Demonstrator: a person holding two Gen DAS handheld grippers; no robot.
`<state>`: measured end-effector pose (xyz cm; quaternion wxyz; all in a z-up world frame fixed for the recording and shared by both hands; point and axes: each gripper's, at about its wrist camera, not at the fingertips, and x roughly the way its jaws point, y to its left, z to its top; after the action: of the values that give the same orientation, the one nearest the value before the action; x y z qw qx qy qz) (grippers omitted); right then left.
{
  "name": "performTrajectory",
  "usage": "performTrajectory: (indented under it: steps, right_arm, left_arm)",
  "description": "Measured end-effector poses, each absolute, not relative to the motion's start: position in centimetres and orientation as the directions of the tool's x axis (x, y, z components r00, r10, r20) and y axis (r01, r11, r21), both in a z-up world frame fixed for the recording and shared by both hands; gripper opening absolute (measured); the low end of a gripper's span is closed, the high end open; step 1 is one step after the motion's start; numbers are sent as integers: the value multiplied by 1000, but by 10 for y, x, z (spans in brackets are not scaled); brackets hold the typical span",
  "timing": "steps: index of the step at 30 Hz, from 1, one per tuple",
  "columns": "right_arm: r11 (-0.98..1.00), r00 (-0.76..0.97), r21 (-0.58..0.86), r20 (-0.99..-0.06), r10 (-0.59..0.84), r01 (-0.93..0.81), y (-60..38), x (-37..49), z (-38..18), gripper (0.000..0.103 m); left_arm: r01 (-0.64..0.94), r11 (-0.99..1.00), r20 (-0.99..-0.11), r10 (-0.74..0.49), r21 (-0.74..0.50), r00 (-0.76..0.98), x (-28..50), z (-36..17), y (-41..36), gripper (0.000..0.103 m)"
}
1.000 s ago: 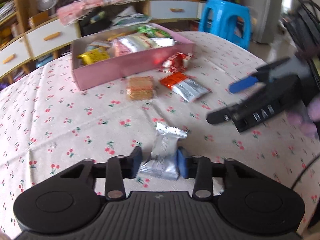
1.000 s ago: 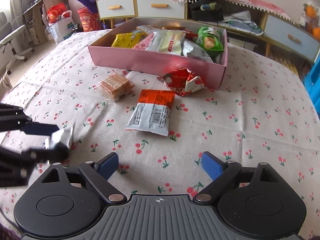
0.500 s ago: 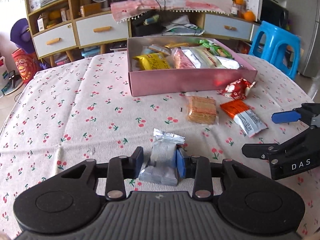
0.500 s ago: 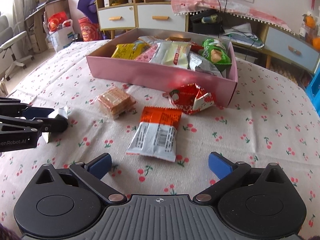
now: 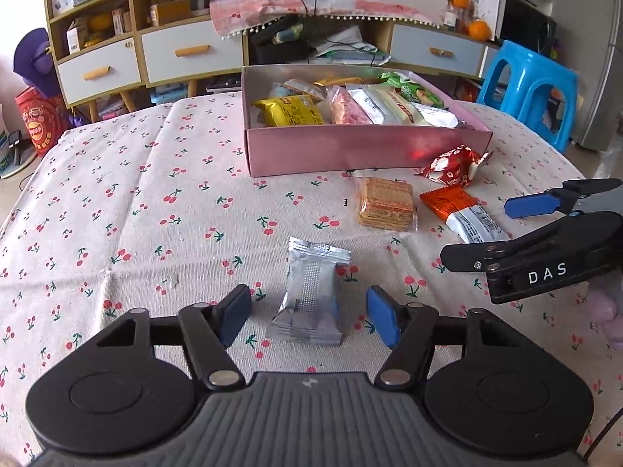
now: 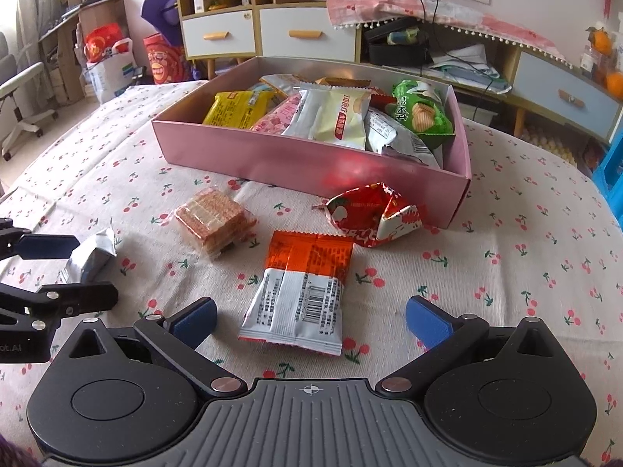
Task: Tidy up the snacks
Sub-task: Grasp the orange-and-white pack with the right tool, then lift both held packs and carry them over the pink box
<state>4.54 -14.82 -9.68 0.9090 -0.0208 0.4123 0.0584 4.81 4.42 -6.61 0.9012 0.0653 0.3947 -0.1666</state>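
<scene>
Here the silver packet (image 5: 309,295) lies on the cherry cloth (image 5: 128,210), well in front of the pink box (image 5: 362,151) and left of the other loose snacks. The left gripper (image 5: 309,317) straddles it; its jaws are opening, the pads stand clear on either side, and nothing is held. The orange packet (image 6: 301,288) lies nearer the box, on its front right, between the fully spread jaws of the right gripper (image 6: 309,321), which also grips nothing. The wafer stack (image 6: 214,220) sits between the two packets, closer to the box wall; the red wrapper (image 6: 373,214) lies almost against that wall, near its right corner. The box already holds several packets, among them a yellow one (image 6: 237,107) and a green one (image 6: 422,111).

Judged step: gathering the loose snacks into the box, with four left outside. The silver packet appears released, perhaps for a better hold. The next move likely calls for the right gripper to settle over the orange packet, close across its narrow width, and lift it over the front wall.
</scene>
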Motion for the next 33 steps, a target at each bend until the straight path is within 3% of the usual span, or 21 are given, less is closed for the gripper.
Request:
performTrajectory:
  steps: [3, 6, 9, 13, 14, 19, 33]
  right_arm:
    - [992, 650, 9, -754, 91, -129, -147, 46, -95, 101]
    - [991, 651, 14, -752, 100, -136, -147, 46, -93, 92]
    - [989, 652, 18, -751, 109, -145, -145, 46, -90, 78]
    - [988, 654, 20, -748, 115, -151, -143, 46, -86, 45]
    - [988, 653, 21, -749, 116, -152, -143, 47, -85, 42]
    - [990, 628, 39, -769, 117, -137, -145, 50, -80, 39]
    - [951, 554, 307, -785, 278, -42, -165, 47, -44, 38]
  left_arm:
    - [344, 938, -736, -252, -26, 629, 49, -64, 45, 44]
    - [339, 940, -740, -250, -31, 625, 51, -63, 46, 35]
    - [333, 943, -746, -240, -27, 621, 52, -61, 45, 32]
    - [321, 947, -754, -231, -28, 615, 53, -60, 44, 30]
    - [316, 948, -756, -229, -31, 613, 54, -59, 44, 29]
    - [299, 954, -766, -219, -37, 604, 57, -57, 44, 27]
    - [253, 957, -742, -274, -145, 612, 72, -26, 42, 25]
